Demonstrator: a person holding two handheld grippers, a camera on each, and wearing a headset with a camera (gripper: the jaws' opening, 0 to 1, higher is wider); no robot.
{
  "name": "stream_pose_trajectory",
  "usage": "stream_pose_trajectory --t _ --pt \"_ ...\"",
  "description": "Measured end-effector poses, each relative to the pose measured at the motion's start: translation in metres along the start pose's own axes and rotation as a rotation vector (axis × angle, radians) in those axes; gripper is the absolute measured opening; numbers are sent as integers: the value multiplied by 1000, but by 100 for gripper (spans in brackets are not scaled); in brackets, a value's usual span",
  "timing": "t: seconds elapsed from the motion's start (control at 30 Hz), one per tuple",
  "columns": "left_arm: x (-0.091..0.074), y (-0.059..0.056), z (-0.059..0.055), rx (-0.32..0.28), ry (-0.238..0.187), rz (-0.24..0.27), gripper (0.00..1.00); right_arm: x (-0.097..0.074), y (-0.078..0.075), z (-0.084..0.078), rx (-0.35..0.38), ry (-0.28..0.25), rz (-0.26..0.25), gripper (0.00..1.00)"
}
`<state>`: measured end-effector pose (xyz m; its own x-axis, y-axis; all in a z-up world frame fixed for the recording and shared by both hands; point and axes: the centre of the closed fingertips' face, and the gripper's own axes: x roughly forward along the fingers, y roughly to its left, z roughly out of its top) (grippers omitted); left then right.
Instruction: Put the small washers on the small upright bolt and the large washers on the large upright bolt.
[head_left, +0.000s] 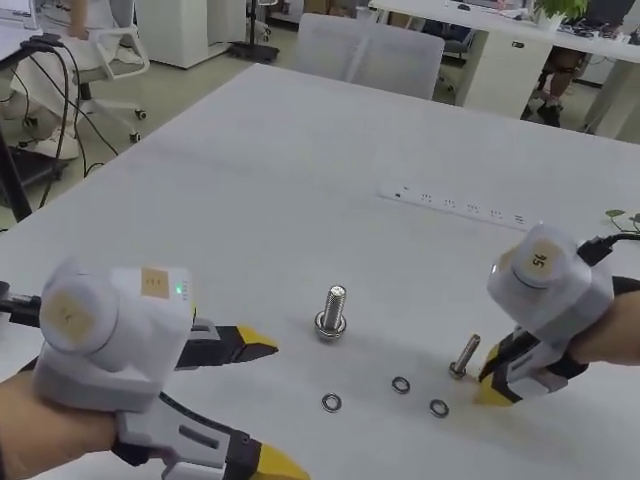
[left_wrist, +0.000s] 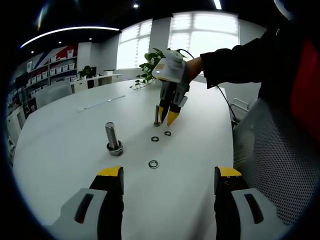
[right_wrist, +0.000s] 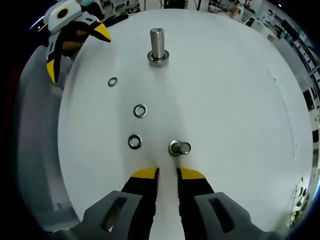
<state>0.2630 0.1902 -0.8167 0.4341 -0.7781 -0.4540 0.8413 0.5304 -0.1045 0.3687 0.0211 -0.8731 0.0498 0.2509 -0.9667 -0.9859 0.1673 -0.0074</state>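
My right gripper (right_wrist: 168, 173) sits just short of the small bolt (right_wrist: 180, 148), jaws drawn almost together on nothing, while my left gripper (left_wrist: 169, 172) hovers with jaws spread wide and empty. Three loose washers (head_left: 401, 384) lie flat between 4 and 6 o'clock of the large bolt (head_left: 332, 310), which seems to carry a washer at its foot. I reckon this is the pickup: open the right jaws, drop onto the nearest washer (right_wrist: 134, 141) at about 10 o'clock of the tips, and pinch its thin rim.
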Motion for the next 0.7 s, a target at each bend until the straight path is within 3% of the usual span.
stream_pose_trajectory --t 0.7 --pt "-1 -2 4 9 -12 -1 73 1 40 9 -56 8 29 17"
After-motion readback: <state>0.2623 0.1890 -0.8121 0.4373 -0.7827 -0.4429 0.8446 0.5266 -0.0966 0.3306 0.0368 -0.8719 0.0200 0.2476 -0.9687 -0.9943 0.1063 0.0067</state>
